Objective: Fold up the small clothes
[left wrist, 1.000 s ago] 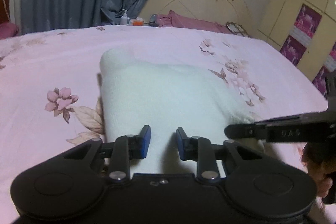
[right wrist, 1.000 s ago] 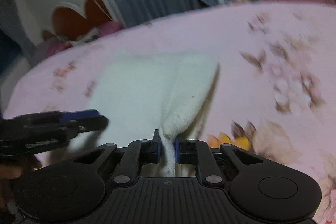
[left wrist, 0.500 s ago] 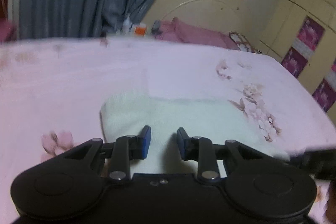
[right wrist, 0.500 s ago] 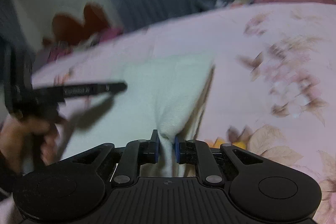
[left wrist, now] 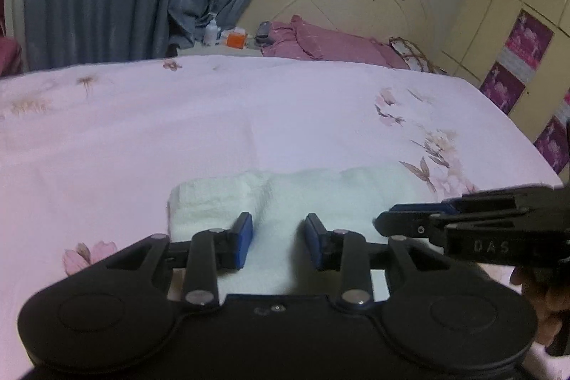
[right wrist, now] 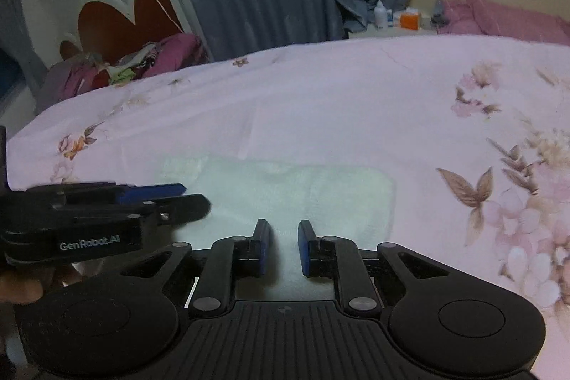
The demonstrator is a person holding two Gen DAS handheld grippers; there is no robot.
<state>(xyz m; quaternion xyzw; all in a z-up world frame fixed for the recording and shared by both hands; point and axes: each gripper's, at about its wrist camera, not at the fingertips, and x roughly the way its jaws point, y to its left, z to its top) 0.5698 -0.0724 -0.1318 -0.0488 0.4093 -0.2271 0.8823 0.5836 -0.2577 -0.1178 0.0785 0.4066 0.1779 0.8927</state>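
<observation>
Folded cloth (left wrist: 320,198) on the bed (left wrist: 249,116), both grippers parted and empty.
Left gripper (left wrist: 279,243) and right gripper (right wrist: 283,246) hover at its near edge; a careless pinch of 1 layer could drag the fold open.

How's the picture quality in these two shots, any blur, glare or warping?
Left wrist view: sharp, dim indoor light, fisheye bends the bed edge; the white garment looks washed out, texture faint. Right wrist view: similarly sharp, dark rounded corners, the garment nearly blown out; the left tool at the side is slightly soft.
</observation>
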